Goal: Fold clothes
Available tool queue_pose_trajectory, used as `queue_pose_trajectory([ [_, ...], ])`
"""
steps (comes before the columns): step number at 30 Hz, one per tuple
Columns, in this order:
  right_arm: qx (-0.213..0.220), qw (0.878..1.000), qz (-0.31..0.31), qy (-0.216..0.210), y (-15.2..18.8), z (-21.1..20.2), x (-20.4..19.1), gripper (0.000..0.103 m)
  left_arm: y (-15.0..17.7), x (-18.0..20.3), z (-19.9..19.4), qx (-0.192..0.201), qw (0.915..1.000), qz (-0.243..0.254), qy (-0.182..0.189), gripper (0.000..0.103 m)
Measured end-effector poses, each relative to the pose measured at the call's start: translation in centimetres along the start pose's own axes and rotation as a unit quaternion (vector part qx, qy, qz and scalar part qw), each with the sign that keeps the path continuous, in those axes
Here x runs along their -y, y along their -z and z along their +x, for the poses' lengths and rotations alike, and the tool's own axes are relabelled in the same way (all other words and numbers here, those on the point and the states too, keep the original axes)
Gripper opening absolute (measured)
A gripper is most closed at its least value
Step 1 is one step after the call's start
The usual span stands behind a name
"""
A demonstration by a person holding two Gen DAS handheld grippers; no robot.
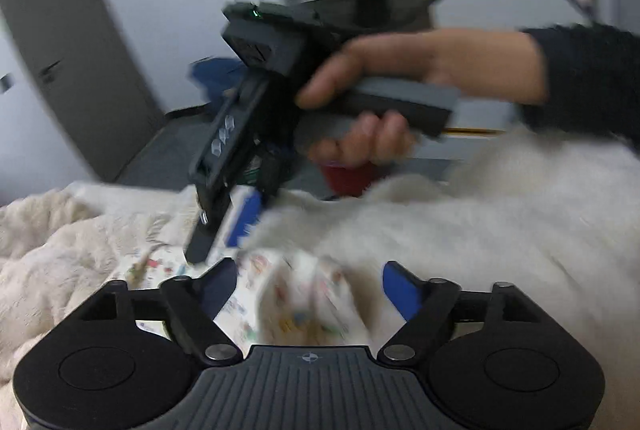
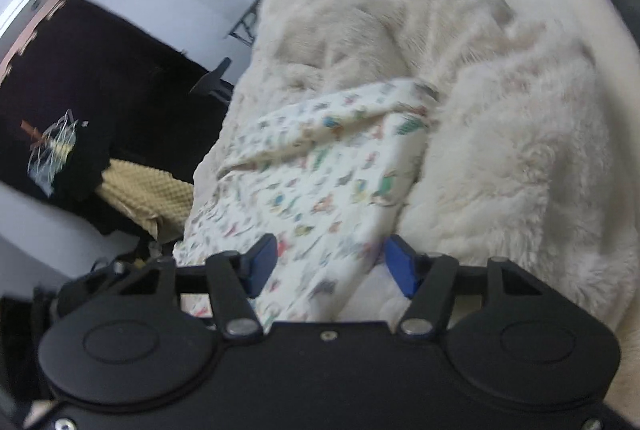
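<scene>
Here, both tongs, left [image 1: 308, 286] and right [image 2: 330, 262], gape astride the printed cloth [image 2: 320, 166].

- No legible words, brand names or numbers in either view.
- Small round crosshair sign [image 1: 310, 357], white on the ribbed dark body of the left tool [image 1: 308, 290], centred just behind the fingers; no lettering beside it.
- Three pale cube-shaped marks [image 1: 222, 136] in a row down the black side of the right tool [image 1: 224, 230], seen from the left wrist; blurred, no characters readable.
- Pale sketchy graphic [image 2: 54, 150] with a brown bar on a black garment [image 2: 100, 102]; too blurred to read as text.
- Small coloured figures all over the printed cloth [image 2: 320, 170]; pictures only, no readable letters.
</scene>
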State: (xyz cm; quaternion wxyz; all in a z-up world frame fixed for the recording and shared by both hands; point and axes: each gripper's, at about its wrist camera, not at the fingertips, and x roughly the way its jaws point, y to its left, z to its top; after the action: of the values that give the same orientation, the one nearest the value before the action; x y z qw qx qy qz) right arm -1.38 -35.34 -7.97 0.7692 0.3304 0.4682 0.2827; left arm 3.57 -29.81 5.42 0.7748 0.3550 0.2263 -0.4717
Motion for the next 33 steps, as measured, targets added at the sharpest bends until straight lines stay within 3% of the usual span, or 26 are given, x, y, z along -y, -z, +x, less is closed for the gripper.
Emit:
queue_pose_trajectory([
  [3, 0.0, 1.0, 0.024, -0.011, -0.2, 1.4, 1.1, 0.049, -0.1, 1.8, 3.4, -0.046, 0.9979, 0.03, -0.035, 0.012],
  [5, -0.001, 0.999, 0.044, -0.014, -1.2, 3.0, 2.1, 0.024, 0.5, 3.4, 3.5, -0.03, 0.9947, 0.071, -0.068, 0.009],
  [7, 0.0, 0.999, 0.05, 0.0, -2.1, 4.2, 2.7, 0.008, 1.3, 5.7, 2.7, -0.008, 0.9849, 0.135, -0.108, 0.007],
  [9, 0.009, 0.999, 0.053, 0.003, -3.4, 4.9, 3.3, 0.006, 2.2, 8.0, 1.5, 0.01, 0.9703, 0.195, -0.143, 0.007],
  [14, 0.07, 0.995, 0.067, -0.027, -7.9, 3.5, 3.2, 0.006, 3.0, 9.1, -0.7, 0.042, 0.9582, 0.213, -0.187, 0.006],
  [17, 0.098, 0.992, 0.078, -0.033, -8.9, 2.6, 2.7, 0.009, 2.9, 8.1, -3.3, 0.073, 0.954, 0.203, -0.208, 0.006],
  [20, 0.175, 0.977, 0.123, -0.005, -9.7, 0.6, 3.8, 0.0, 2.8, 7.6, -6.5, 0.099, 0.9548, 0.193, -0.203, 0.006],
  [22, 0.216, 0.964, 0.155, 0.014, -10.2, -1.2, 4.8, 0.001, 2.9, 7.5, -8.1, 0.097, 0.946, 0.223, -0.214, 0.007],
  [23, 0.218, 0.965, 0.148, 0.004, -10.1, -1.8, 4.5, 0.005, 3.2, 6.8, -8.9, 0.099, 0.9455, 0.225, -0.213, 0.007],
  [24, 0.217, 0.967, 0.133, -0.005, -10.0, -2.4, 4.1, 0.008, 3.4, 5.6, -9.8, 0.102, 0.9508, 0.21, -0.203, 0.007],
  [25, 0.201, 0.976, 0.077, -0.015, -9.6, -3.1, 2.4, 0.021, 3.4, 4.7, -10.4, 0.105, 0.9556, 0.195, -0.195, 0.007],
  [26, 0.185, 0.982, 0.014, -0.019, -9.0, -3.8, 0.6, 0.041, 3.4, 4.2, -10.7, 0.106, 0.9586, 0.184, -0.189, 0.007],
  [27, 0.168, 0.983, -0.08, -0.001, -7.2, -4.5, -2.0, 0.054, 3.5, 3.2, -11.3, 0.11, 0.9625, 0.17, -0.181, 0.007],
  [28, 0.15, 0.973, -0.173, 0.018, -5.5, -5.2, -4.6, 0.076, 3.6, 1.8, -12.3, 0.116, 0.967, 0.15, -0.171, 0.007],
  [29, 0.132, 0.955, -0.263, 0.033, -3.6, -5.8, -7.1, 0.083, 3.6, 0.4, -13.2, 0.122, 0.9705, 0.13, -0.163, 0.007],
  [30, 0.121, 0.93, -0.346, 0.038, -1.1, -6.1, -8.9, 0.082, 3.7, -0.4, -13.9, 0.126, 0.9725, 0.117, -0.157, 0.007],
  [33, 0.087, 0.825, -0.557, 0.036, 6.2, -6.4, -13.4, 0.085, 4.4, -2.8, -16.8, 0.139, 0.9778, 0.082, -0.134, 0.007],
])
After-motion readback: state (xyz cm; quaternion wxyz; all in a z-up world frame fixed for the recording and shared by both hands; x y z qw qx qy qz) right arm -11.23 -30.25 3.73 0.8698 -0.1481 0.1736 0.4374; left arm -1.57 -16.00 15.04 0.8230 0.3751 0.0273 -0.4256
